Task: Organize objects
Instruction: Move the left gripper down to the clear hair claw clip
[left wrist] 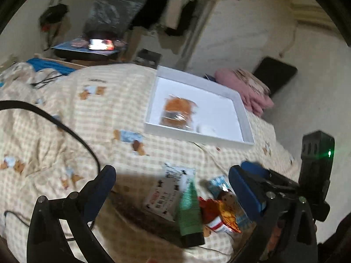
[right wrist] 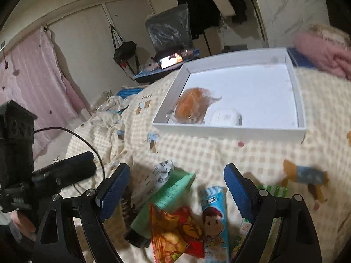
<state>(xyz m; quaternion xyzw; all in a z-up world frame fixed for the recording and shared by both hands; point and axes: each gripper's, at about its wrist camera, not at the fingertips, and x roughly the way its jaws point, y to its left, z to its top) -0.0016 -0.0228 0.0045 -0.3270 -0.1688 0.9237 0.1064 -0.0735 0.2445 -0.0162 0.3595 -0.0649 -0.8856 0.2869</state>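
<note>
A white box [left wrist: 245,107] [right wrist: 301,100] lies on the checked bedspread with a wrapped orange item [left wrist: 177,111] [right wrist: 193,106] and a small white case [right wrist: 226,117] inside. A pile lies in front of it: a green tube [left wrist: 189,210] [right wrist: 162,201], a red-orange snack packet [left wrist: 221,213] [right wrist: 175,230], a blue cartoon packet [right wrist: 214,219] and a white carton [left wrist: 162,197]. My left gripper [left wrist: 173,186] is open above the pile. My right gripper [right wrist: 175,186] is open above the same pile. The right gripper also shows in the left wrist view [left wrist: 258,179].
A pink folded cloth [left wrist: 243,87] [right wrist: 322,52] lies beyond the box. A black cable [left wrist: 65,129] runs over the bedspread on the left. A blue-topped stand with a plastic-covered item [right wrist: 169,35] is at the bed's far side. Pink curtains [right wrist: 33,83] hang left.
</note>
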